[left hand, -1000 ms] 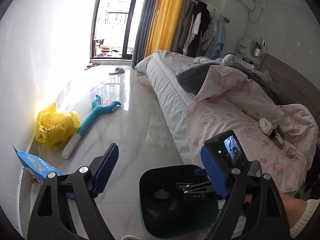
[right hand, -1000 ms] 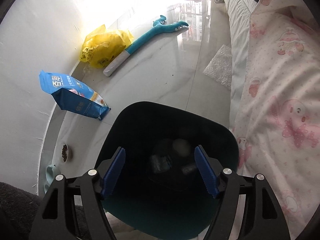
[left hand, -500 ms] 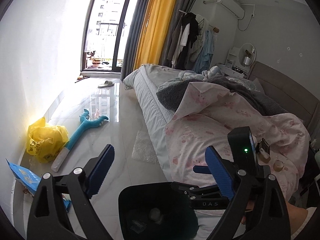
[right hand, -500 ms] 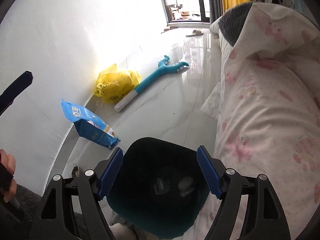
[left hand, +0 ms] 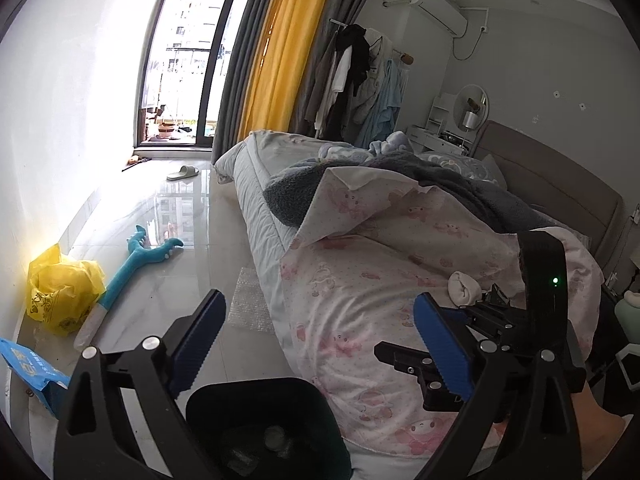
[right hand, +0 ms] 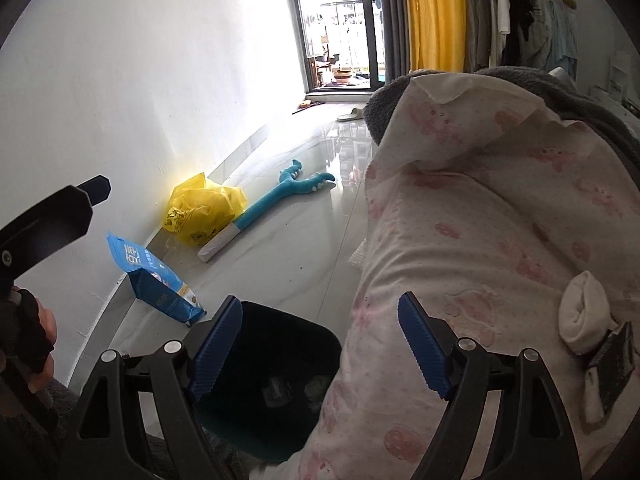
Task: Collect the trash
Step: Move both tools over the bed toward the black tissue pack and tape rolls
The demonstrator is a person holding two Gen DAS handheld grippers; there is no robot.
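Beside the bed's pink-patterned quilt point(right hand: 500, 240), on the glossy floor, I see the dark, round-cornered plastic trash bin point(left hand: 256, 404) with scraps inside. My left gripper point(left hand: 320, 344) and right gripper point(right hand: 320, 344) have just been opening; both jaws stand spread, nothing between them.

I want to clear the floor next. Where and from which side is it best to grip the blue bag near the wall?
Probably the blue bag's upper edge, coming from above with a claw. The bag leans with its flat top corner raised toward the wall, and its bulging bottom rests on the floor by the bin. The thin top likely fits between the pads.
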